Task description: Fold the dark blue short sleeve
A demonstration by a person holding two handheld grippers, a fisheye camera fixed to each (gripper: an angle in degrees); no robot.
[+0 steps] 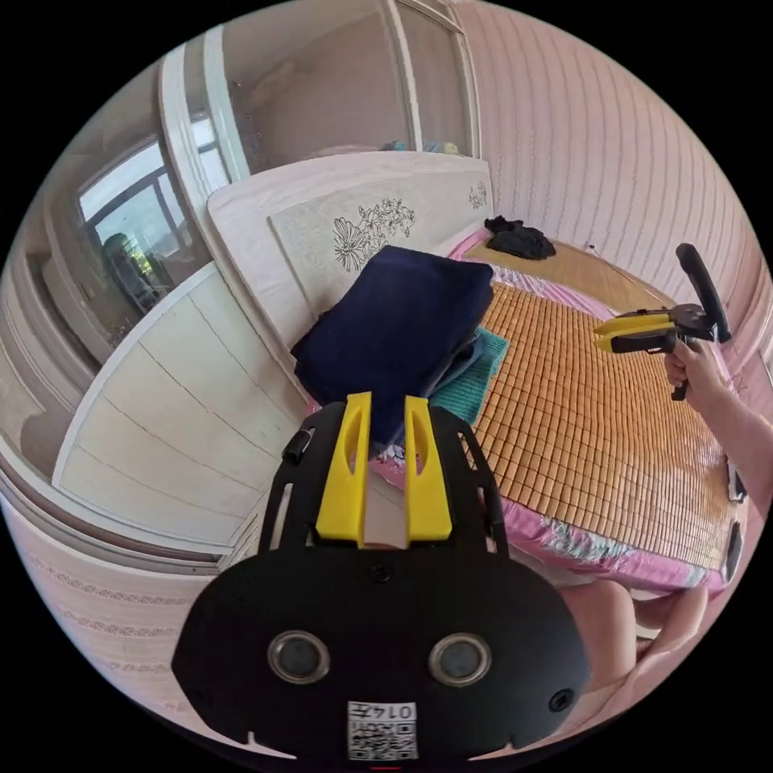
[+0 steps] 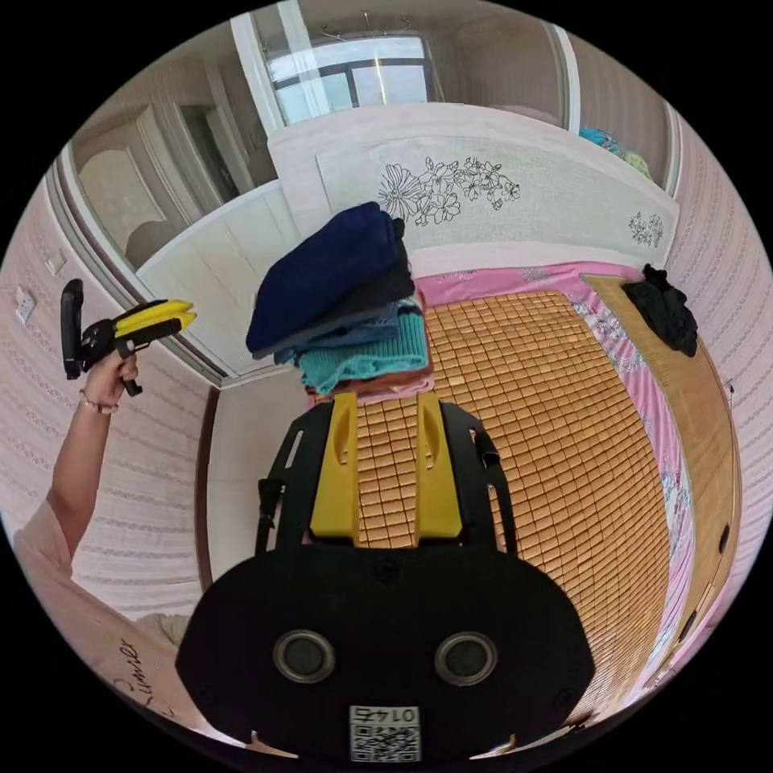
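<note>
Right gripper view: unreadable coded label (image 2: 384, 732).

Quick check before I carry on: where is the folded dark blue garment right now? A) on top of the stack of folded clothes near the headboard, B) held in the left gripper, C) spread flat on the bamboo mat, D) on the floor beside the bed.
A: the folded dark blue garment lies on top of the stack of folded clothes at the corner of the woven bamboo mat, with both grippers away from it.
</note>
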